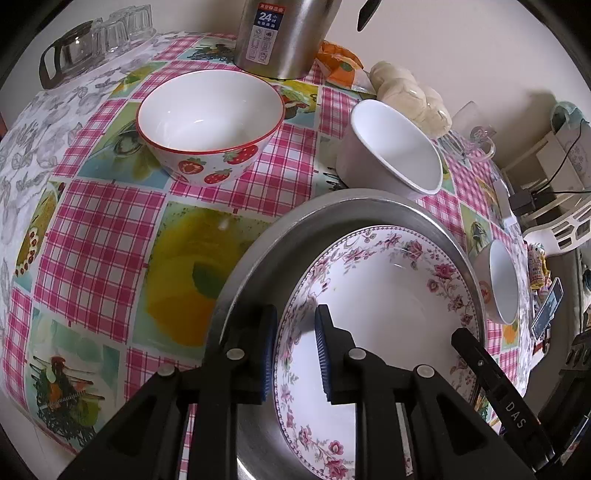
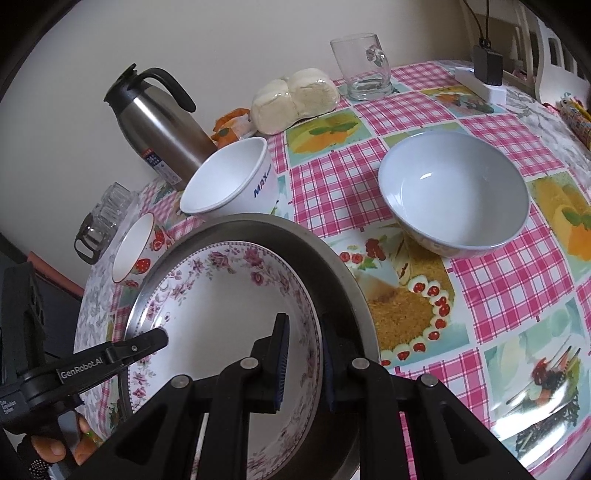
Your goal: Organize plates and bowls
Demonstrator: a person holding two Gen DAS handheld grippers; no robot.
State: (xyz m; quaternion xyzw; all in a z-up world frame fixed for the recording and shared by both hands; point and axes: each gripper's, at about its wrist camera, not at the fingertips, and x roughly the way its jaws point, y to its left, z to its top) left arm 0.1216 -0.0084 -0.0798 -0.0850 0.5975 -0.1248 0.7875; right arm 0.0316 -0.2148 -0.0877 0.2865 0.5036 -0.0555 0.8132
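Gripping floral plate (image 1: 388, 295) rim, lower centre, w/ left gripper (image 1: 295, 350) & right gripper (image 2: 304, 362), both clamped, inside metal pan (image 1: 258, 258). Could slip or chip if lifted unevenly; mug (image 1: 391, 155) close behind.

The flask (image 1: 284, 35) loses its top to the left view's upper edge. The floral plate (image 1: 388, 295) and metal tray (image 1: 258, 258) run off the bottom, partly hidden behind the gripper bodies. Far left, the glasses (image 1: 122, 27) are blurred. In the right view, the strawberry bowl (image 2: 138, 251) is half hidden by the tray's rim.
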